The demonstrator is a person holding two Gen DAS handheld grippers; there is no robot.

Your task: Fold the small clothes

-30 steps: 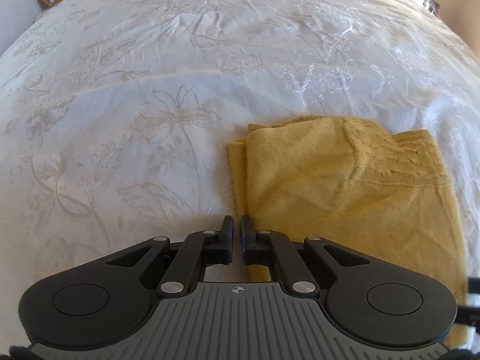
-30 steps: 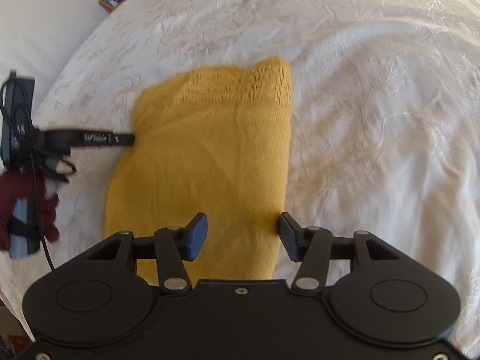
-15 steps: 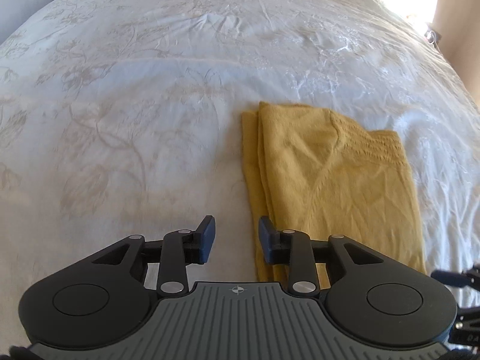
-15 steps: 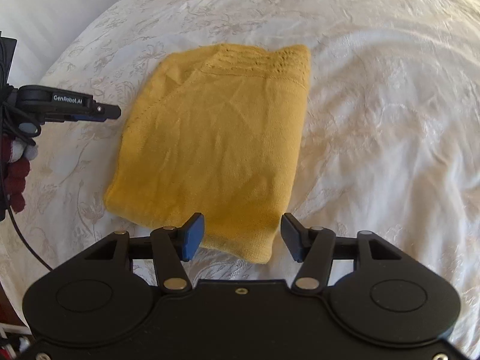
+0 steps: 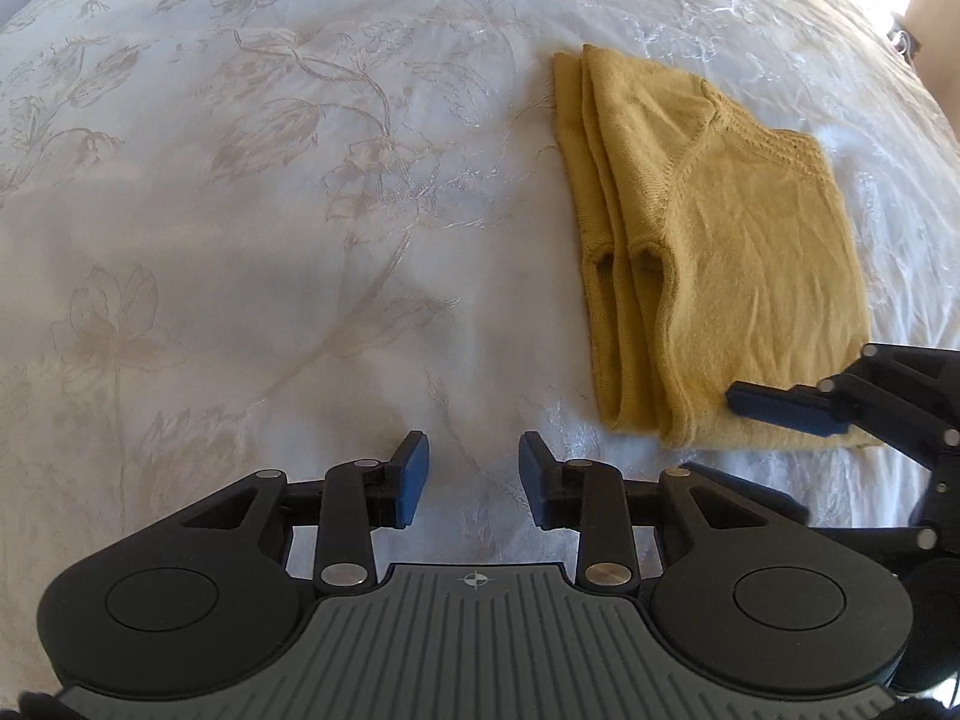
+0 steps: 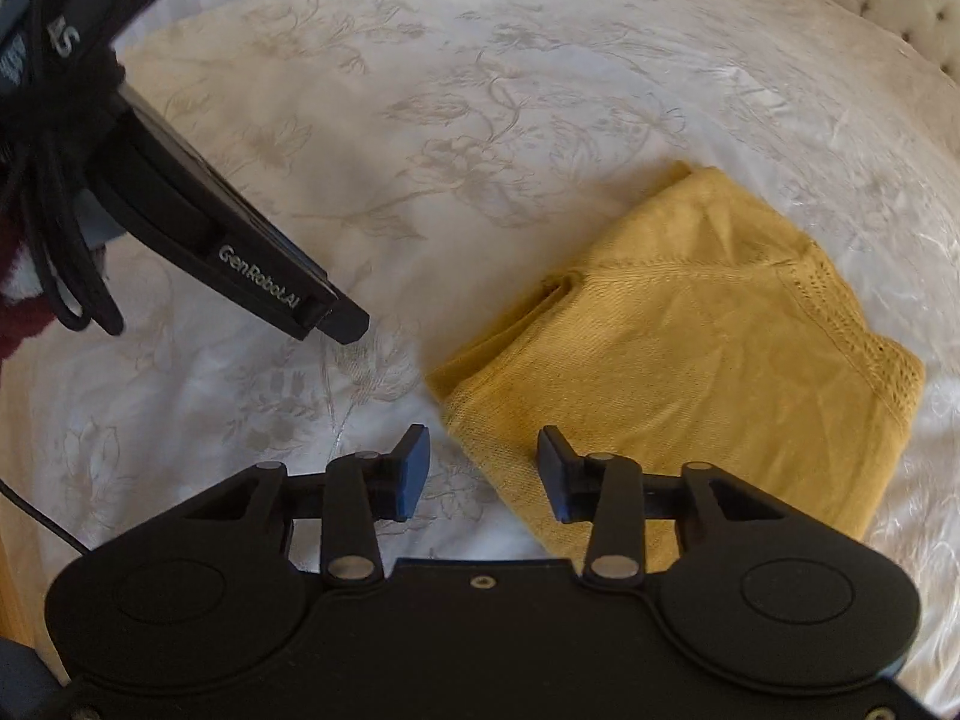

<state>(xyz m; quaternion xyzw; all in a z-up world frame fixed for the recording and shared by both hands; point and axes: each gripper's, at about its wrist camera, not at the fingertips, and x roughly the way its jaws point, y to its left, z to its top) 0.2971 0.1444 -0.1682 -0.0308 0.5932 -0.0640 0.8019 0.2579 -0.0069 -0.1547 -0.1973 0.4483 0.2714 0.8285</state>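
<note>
White floral-embroidered bedspread (image 5: 252,192) carries the folded mustard-yellow knit garment (image 5: 738,252), lying flat ahead and to my right. My left hand-held gripper (image 5: 473,477) hovers over bare bedding, jaws parted and empty; my right hand-held gripper (image 6: 483,471) gapes, empty, over the garment's near corner. A careless pinch could drag layers apart; how many folds lie underneath is hidden

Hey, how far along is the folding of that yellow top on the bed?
Mostly done: the yellow top lies folded into a compact rectangle on the bedspread. Nothing is held; the left hand-held gripper and right hand-held gripper are open. Possibly one more fold remains.
</note>
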